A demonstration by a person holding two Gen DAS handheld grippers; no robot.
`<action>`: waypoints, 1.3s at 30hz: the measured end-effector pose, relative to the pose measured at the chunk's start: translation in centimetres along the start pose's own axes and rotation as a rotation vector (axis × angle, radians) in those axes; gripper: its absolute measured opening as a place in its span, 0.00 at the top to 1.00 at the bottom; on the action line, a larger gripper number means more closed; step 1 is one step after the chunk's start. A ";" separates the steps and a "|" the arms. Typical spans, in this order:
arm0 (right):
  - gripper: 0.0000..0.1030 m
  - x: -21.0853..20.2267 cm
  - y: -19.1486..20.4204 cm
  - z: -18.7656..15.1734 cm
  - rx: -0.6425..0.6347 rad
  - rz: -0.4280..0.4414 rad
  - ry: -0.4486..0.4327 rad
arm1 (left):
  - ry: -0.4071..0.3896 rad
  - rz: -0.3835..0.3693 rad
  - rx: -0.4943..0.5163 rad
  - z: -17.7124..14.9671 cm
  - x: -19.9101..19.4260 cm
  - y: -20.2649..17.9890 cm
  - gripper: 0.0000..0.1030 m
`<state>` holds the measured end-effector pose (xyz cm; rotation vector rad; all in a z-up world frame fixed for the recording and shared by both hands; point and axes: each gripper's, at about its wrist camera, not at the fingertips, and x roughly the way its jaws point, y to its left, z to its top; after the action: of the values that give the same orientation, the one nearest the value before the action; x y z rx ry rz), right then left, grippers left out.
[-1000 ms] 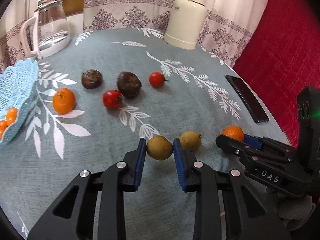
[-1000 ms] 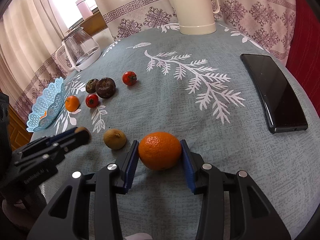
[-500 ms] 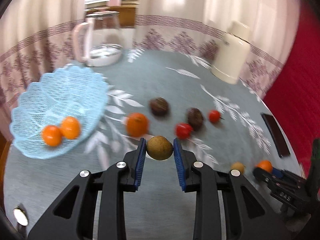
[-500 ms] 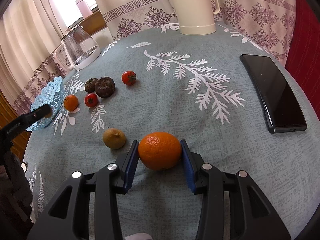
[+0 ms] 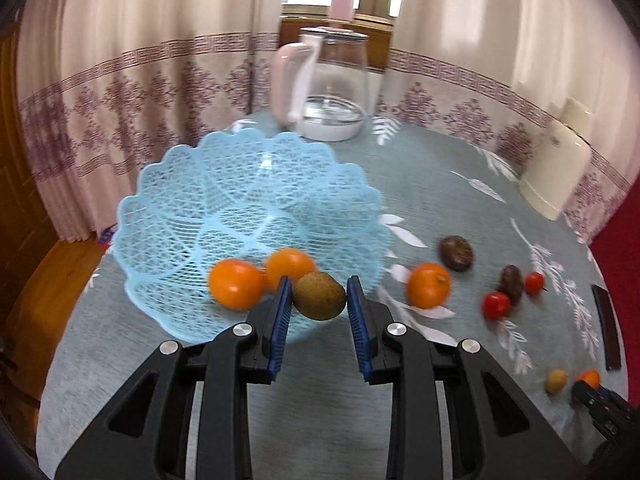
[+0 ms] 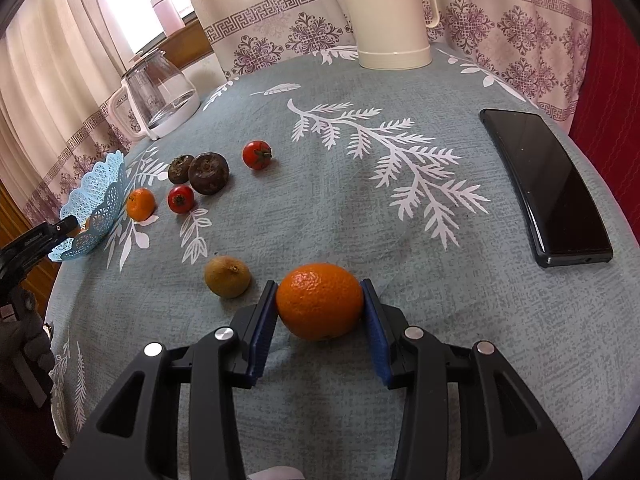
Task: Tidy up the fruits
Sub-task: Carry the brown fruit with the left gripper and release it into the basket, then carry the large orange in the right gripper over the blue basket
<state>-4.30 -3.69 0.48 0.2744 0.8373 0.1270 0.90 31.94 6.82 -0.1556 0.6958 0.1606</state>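
The left gripper point(image 5: 319, 298) is narrowed onto a brown-green fruit point(image 5: 319, 296), both blue pads against its sides, holding it at the near rim of the blue mesh basket point(image 5: 192, 216), where two oranges point(image 5: 236, 283) lie. The right gripper point(image 6: 320, 300) is clamped at a moderate width around a large orange point(image 6: 320, 301) resting on the tablecloth point(image 6: 360, 220). Just beside it lies another brown-green fruit point(image 6: 227, 276); farther off lie tomatoes point(image 6: 181, 199) and dark fruits point(image 6: 208, 173).

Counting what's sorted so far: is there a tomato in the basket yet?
No. The basket holds only two oranges; both tomatoes lie on the cloth.
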 end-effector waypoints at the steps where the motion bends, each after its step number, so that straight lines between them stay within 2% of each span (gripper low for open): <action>1: 0.59 0.0 0.0 0.0 0.000 0.000 0.000 | 0.002 0.008 -0.008 0.1 0.2 0.4 0.72; 8: 0.59 0.1 0.0 0.0 -0.004 -0.007 0.002 | 0.014 0.037 -0.045 -0.1 1.2 1.7 0.72; 11: 0.59 0.1 0.1 0.0 -0.005 -0.010 0.003 | 0.022 0.049 -0.057 -0.1 1.5 1.8 0.69; 13: 0.59 0.0 0.1 0.0 -0.006 -0.012 0.003 | 0.024 0.055 -0.062 -0.2 1.6 2.0 0.61; 15: 0.59 0.1 0.2 0.0 -0.007 -0.014 0.004 | 0.018 0.068 -0.064 -0.2 1.6 2.1 0.46; 19: 0.59 0.1 0.2 0.0 -0.008 -0.018 0.004 | 0.004 0.081 -0.065 -0.2 1.5 2.2 0.36; 21: 0.59 0.1 0.1 0.1 -0.005 -0.020 0.004 | -0.008 0.092 -0.061 -0.2 1.3 2.1 0.26; 23: 0.60 0.1 0.1 0.0 -0.005 -0.023 0.004 | -0.018 0.106 -0.058 -0.2 1.1 2.1 0.21; 29: 0.60 0.1 0.3 0.1 -0.016 -0.036 0.007 | -0.025 0.109 -0.077 -0.2 0.8 2.6 0.20; 33: 0.60 0.1 0.3 0.2 -0.014 -0.036 0.008 | -0.037 0.110 -0.092 -0.1 0.4 3.3 0.09; 39: 0.61 -0.2 0.5 0.3 -0.021 -0.052 -0.001 | -0.051 0.096 -0.105 0.0 -0.3 4.1 0.08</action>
<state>-4.21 -3.29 0.97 0.2326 0.8405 0.0867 -0.08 35.93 6.65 -0.2185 0.6440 0.2921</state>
